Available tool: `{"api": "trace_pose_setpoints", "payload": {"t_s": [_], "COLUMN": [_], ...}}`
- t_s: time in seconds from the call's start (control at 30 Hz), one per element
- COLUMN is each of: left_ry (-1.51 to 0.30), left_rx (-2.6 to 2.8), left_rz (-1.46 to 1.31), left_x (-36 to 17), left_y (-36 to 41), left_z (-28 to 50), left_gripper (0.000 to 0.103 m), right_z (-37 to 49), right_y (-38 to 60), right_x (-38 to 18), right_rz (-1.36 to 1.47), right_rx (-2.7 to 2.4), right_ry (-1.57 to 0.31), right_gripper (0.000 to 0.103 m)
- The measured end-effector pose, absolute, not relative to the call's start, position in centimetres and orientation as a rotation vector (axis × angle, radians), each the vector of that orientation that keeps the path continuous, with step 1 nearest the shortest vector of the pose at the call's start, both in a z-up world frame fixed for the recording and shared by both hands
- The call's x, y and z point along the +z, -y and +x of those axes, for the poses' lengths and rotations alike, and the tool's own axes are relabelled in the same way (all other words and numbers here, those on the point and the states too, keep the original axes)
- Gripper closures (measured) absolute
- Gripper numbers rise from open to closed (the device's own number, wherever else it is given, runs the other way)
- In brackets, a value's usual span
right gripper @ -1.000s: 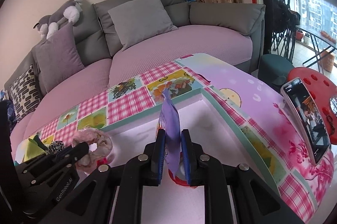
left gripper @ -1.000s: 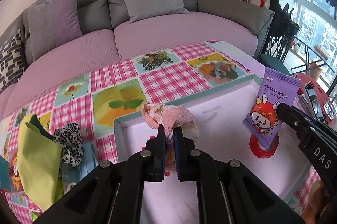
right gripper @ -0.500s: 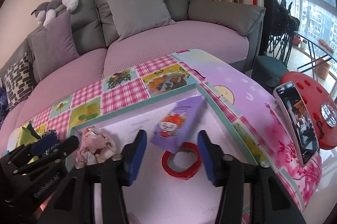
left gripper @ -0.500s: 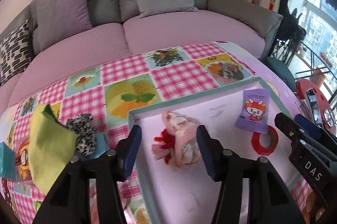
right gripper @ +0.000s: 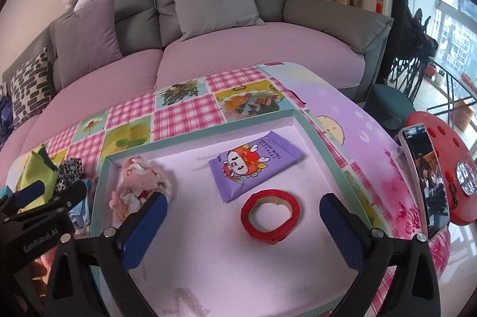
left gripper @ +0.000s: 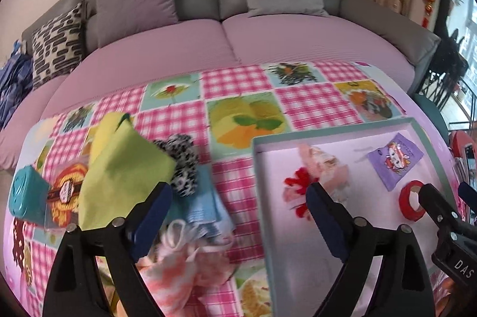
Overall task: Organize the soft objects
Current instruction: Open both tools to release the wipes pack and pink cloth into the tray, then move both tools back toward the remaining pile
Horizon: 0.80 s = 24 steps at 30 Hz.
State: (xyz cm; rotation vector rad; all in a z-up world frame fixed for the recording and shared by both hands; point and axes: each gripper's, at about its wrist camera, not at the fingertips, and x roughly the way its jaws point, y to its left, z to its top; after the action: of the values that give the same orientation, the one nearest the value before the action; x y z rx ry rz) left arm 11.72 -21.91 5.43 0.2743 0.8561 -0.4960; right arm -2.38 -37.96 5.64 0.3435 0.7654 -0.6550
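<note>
A shallow teal-rimmed tray (left gripper: 258, 168) lies on the checked tablecloth. Inside it are a crumpled pink cloth (left gripper: 323, 171) with red bits, a purple pack of baby wipes (left gripper: 395, 160) lying flat, and a red tape roll (left gripper: 411, 199). My left gripper (left gripper: 238, 193) is opening wide over the tray's left wall, with nothing gripped; the pink cloth lies just past its right finger. My right gripper (right gripper: 244, 203) is also opening, above the tape roll (right gripper: 269, 212) and in front of the wipes (right gripper: 253, 165), and touches neither. The pink cloth (right gripper: 140, 186) rests by its left finger.
Left of the tray lie a yellow-green cloth (left gripper: 119, 168), a leopard-print scrunchie (left gripper: 182, 165), a light blue cloth (left gripper: 205, 203), a pink-and-white knit piece (left gripper: 179, 266) and a teal box (left gripper: 25, 194). A phone (right gripper: 426, 183) leans at the table's right edge by a red stool (right gripper: 441, 126). A sofa stands behind.
Both grippers went from shut to wide open. The left let go of the pink cloth, which now lies in the tray, and shifted left. The wipes pack dropped flat from the right gripper.
</note>
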Motion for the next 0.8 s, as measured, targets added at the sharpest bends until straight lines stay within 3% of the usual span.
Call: {"api": "trace_pose_setpoints", "payload": {"t_s": [0.8], "left_ry": [-0.818], "left_rx": [-0.483], "left_rz": [0.117], "left_x": [9.3], "left_y": [13.4], "left_z": [10.8], "left_gripper": [0.011], "right_z": [-1.1], "right_y": [33.9], "right_x": [5.8], "right_rz": [0.332], "right_rx": [-0.565], "right_ry": [-0.808], "right_gripper": [0.0]}}
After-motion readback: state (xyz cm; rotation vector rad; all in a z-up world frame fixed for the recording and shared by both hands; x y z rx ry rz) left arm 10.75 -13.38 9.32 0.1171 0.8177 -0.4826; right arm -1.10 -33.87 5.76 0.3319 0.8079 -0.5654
